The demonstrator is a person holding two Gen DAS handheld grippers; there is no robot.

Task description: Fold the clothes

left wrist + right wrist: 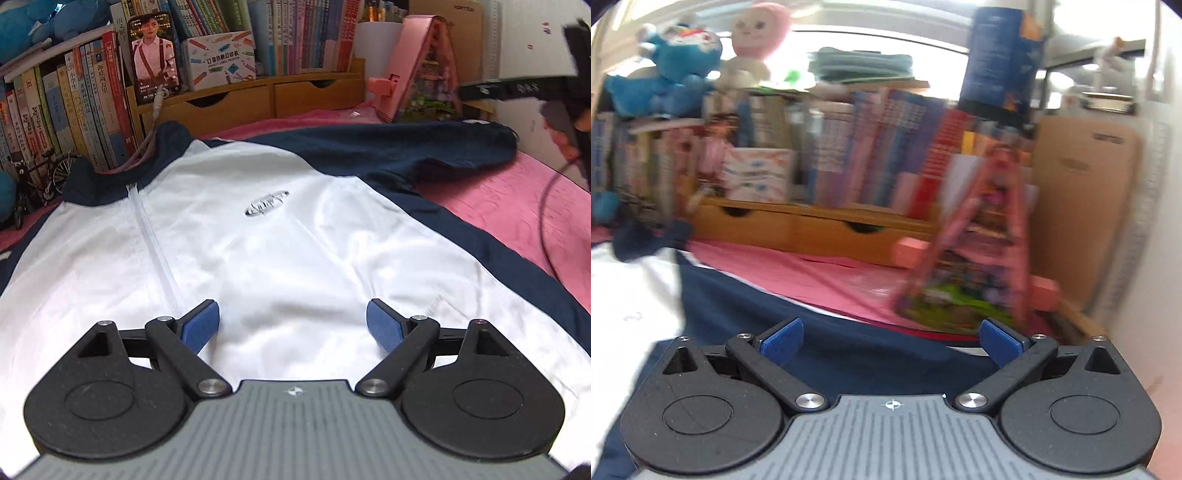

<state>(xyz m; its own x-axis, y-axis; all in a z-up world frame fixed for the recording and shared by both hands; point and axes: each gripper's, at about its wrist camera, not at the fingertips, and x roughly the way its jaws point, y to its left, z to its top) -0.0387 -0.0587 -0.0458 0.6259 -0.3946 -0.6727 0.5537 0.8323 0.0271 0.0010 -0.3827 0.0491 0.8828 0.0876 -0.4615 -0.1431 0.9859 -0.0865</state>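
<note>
in the left wrist view, a white and navy jacket (258, 236) is seen spread flat, front up, on a pink cloth (517, 206) that covers the surface. its white zip runs from the navy collar down towards the camera, and a small dark logo (266, 204) is printed on the chest. one navy sleeve (436, 147) is stretched out to the right across the pink cloth. the left gripper (293, 326) is held just above the white front panel, its jaws spread wide with nothing between the blue pads. behind the jacket, a row of books (74, 107), a phone (155, 55) with a lit screen and a wooden drawer unit (273, 96) are lined up; a pink triangular toy house (424, 70) is stood to the right. at the far right edge, a dark blurred shape with a hand is caught, too smeared to be read.

in the right wrist view, everything is blurred. the right gripper (892, 341) is seen above the navy sleeve (812, 332), its jaws also wide and empty. the jacket's white panel (628, 295) is shown at the left. plush toys (665, 74) are perched on top of the books, and the toy house (979, 258) is stood on the pink cloth (812, 273) ahead.
</note>
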